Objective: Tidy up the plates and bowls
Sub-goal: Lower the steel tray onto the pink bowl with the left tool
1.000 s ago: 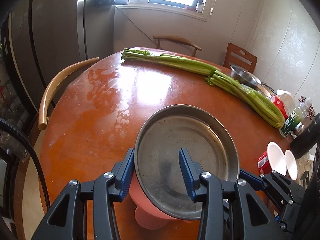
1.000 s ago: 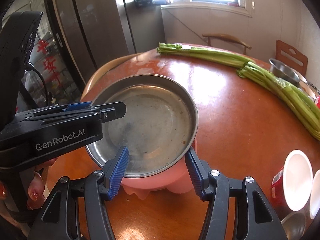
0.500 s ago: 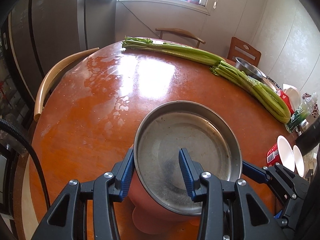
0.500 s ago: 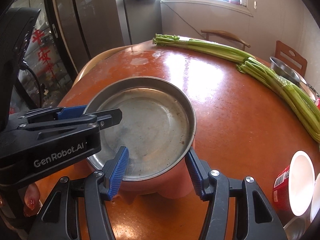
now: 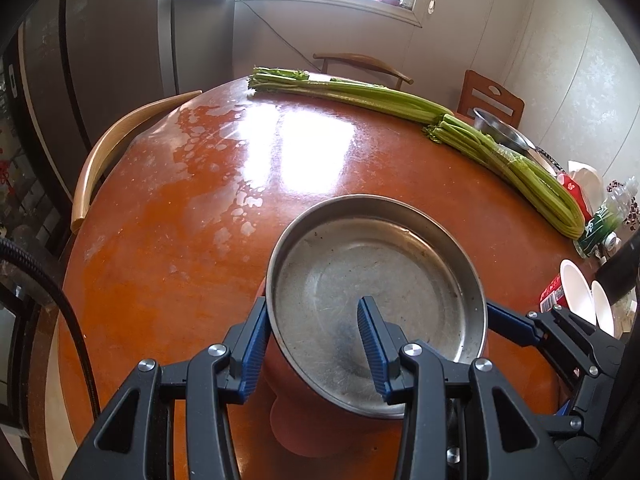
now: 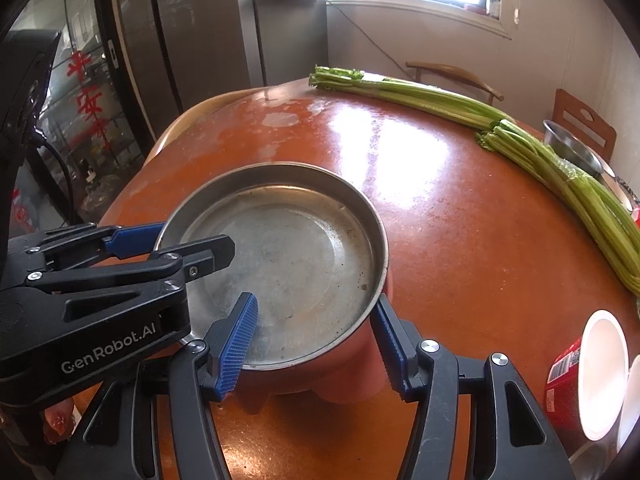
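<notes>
Your left tool [image 5: 312, 340] is spread wide. The near left rim of the metal plate [image 5: 372, 292] sits between its blue fingers [image 5: 370, 330]: one finger is outside the rim and one is over the inside. You cannot tell from here if the pads press on the rim.

Your right tool [image 6: 316, 338] is spread wide too. Its fingers stand on each side of the plate's near edge and the pink bowl [image 6: 348, 376] under it. One finger is over the plate's inside, and the other is beside the bowl's outer wall. It is not squeezing anything.

The metal plate rests on top of the pink bowl. The bowl stands on the orange counter [image 5: 180, 208], close to you.

Long green celery [image 5: 400, 100] lies across the far side of the counter. A small metal bowl [image 5: 500, 132] sits behind the celery, and white cups [image 6: 600, 372] are at your right.
</notes>
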A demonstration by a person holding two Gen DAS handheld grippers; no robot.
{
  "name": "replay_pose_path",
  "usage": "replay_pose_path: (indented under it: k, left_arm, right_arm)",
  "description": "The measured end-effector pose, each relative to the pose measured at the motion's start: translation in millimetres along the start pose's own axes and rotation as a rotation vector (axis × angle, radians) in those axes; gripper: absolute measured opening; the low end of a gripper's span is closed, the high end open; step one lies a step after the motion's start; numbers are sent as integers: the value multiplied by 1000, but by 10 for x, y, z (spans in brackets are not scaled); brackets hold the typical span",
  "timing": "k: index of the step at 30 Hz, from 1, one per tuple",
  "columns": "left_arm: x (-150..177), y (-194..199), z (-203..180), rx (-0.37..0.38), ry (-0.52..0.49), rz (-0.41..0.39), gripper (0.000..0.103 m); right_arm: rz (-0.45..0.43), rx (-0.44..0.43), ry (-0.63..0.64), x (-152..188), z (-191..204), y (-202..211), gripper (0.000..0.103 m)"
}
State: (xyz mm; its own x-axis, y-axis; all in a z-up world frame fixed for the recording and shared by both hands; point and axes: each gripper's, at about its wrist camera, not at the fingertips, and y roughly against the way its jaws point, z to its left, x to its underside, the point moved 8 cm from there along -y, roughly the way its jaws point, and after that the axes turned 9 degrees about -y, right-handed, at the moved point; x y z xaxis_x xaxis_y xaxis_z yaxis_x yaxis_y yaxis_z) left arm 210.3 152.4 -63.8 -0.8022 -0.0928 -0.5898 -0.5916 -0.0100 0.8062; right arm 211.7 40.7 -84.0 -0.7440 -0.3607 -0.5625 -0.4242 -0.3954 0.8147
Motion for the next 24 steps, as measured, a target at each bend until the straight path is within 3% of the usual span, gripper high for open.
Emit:
replay_pose_path:
  k: [24]
  left_arm:
    - [181, 73, -30, 33, -6, 10, 44]
  right_arm:
    - [-29, 59, 45, 17, 14, -44, 60]
